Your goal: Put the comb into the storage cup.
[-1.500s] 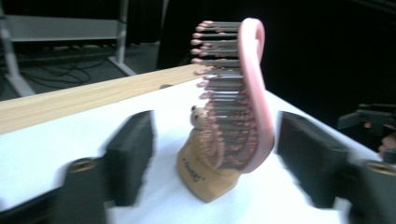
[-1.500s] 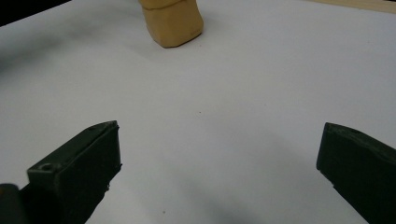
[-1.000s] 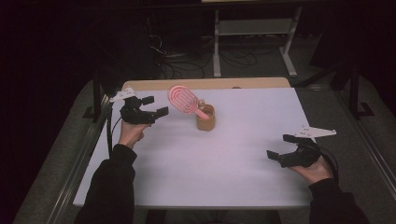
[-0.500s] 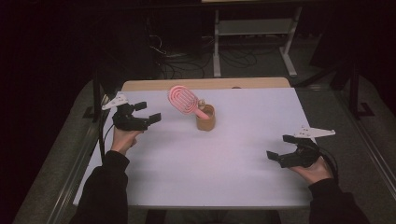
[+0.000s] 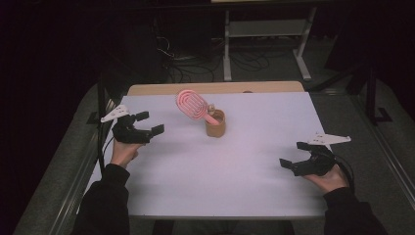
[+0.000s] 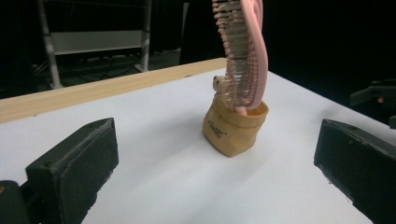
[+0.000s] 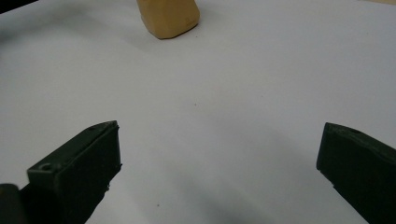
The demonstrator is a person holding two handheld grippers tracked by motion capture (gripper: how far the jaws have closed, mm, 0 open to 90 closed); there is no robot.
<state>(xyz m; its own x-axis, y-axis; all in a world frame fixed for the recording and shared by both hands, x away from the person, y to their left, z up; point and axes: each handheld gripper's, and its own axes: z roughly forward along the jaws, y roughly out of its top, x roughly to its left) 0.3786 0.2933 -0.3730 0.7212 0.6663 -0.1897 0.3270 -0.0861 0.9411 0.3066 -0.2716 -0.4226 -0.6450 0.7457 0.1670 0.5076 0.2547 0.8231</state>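
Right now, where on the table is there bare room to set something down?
Nearly all the white table top is bare: the wide stretch between the left gripper and right gripper, and the far right corner. The sole occupied spot is far centre, where the tan pouch holds the pink hairbrush.

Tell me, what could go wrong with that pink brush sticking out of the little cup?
The pink brush leans far out of the small tan cup, so the cup might tip if the open left gripper bumps it. The cup looks soft and light, so pulling the brush out could drag it along the white table.
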